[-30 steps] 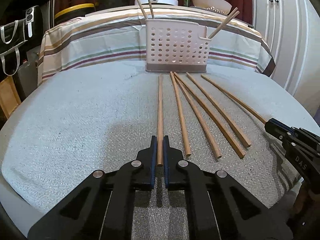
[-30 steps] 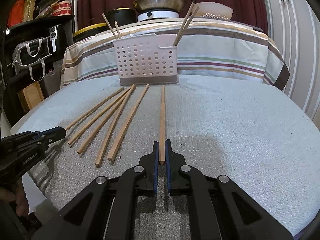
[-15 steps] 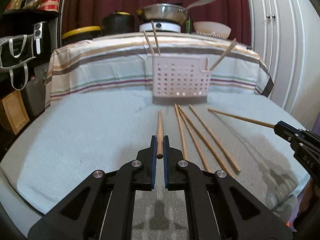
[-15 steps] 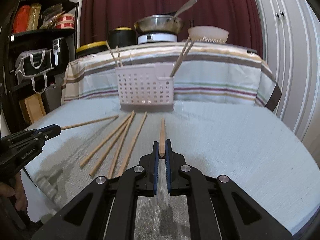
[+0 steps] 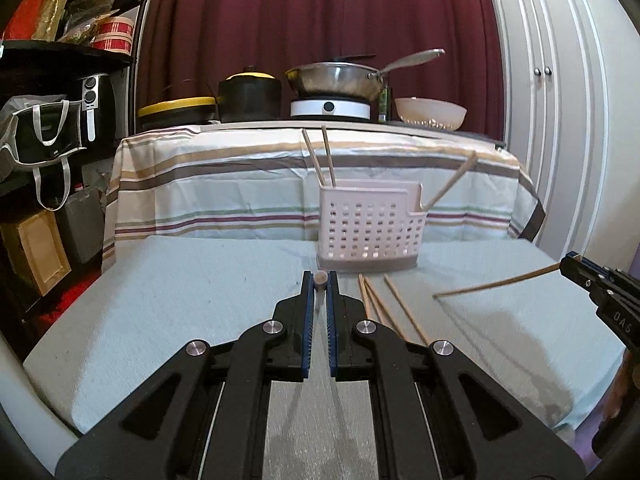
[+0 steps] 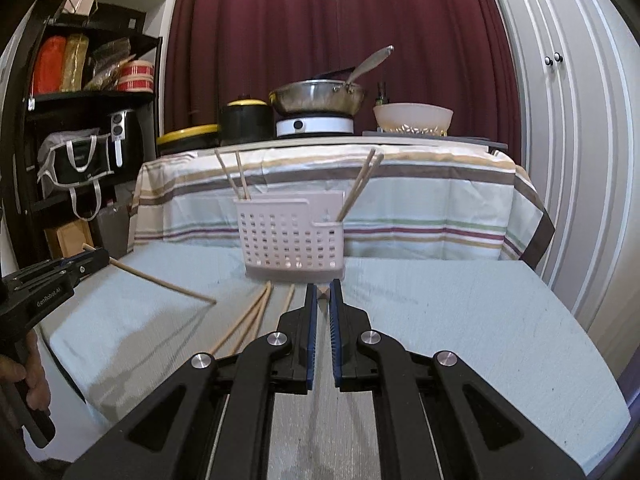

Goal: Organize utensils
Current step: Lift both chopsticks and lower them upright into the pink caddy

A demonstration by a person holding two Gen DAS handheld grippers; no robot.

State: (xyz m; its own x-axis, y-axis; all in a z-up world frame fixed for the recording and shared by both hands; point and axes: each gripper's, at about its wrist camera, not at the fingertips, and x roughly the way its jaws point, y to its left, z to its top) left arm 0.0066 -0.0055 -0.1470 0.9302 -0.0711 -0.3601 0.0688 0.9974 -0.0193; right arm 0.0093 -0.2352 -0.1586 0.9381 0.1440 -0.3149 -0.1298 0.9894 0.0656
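Up front, a pale grey-blue cloth covers the tabletop (image 5: 168, 312), filling the lower half of both views. Lower centre of the left wrist view, the left hand-held gripper (image 5: 320, 286) is pinching one wooden chopstick (image 5: 320, 278), seen end-on between its blue pads. The right hand-held gripper (image 6: 324, 294) at lower centre of its own view likewise clamps a chopstick (image 6: 322, 292); from the left camera it enters at the right edge with its stick slanting down and left, tip off the cloth. Three loose chopsticks (image 5: 380, 304) lie on the cloth just right of centre, below the white perforated utensil basket (image 5: 370, 232), which stands mid-frame at the cloth's far edge with two sticks in its left section and more leaning out of the right. Behind it hangs a striped cloth (image 5: 224, 184) over a counter carrying a black pot (image 5: 248, 96), a steel pan (image 5: 336, 78) on a white burner and a cream bowl (image 5: 430, 114). Dark red curtains (image 5: 300, 12) fill the top, black shelves (image 5: 60, 64) the upper left, white cupboard doors (image 5: 552, 80) the right.
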